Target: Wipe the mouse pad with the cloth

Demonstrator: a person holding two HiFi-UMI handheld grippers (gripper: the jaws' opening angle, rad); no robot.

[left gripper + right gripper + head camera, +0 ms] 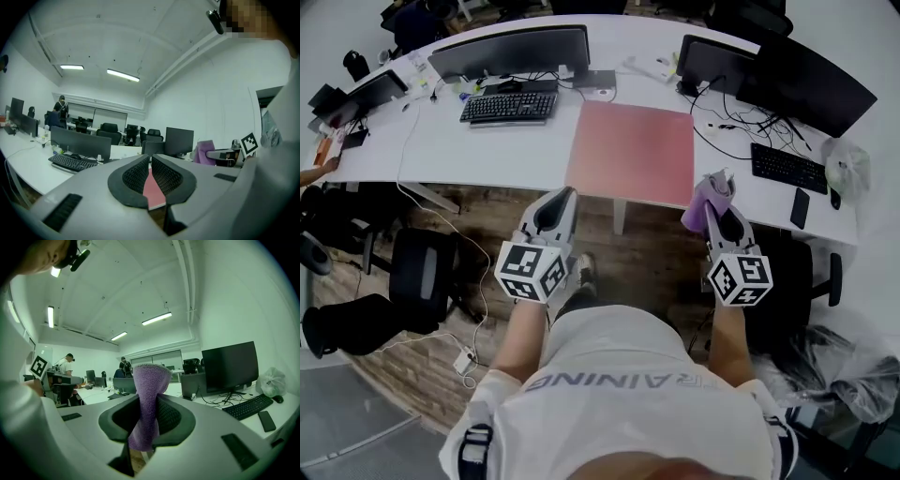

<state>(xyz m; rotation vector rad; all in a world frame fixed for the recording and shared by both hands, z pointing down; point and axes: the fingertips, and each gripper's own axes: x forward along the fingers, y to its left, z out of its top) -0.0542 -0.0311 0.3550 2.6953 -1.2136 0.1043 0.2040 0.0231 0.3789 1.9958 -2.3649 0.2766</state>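
The mouse pad [633, 152] lies flat on the counter [487, 150], upper middle of the head view, with nothing touching it; the right gripper [719, 208], jaws clamped on the purple cloth [710, 199], hangs just off its lower right corner, so the wipe likely begins up-left; the left gripper [555, 202], jaws together and empty, sits near the lower left corner.
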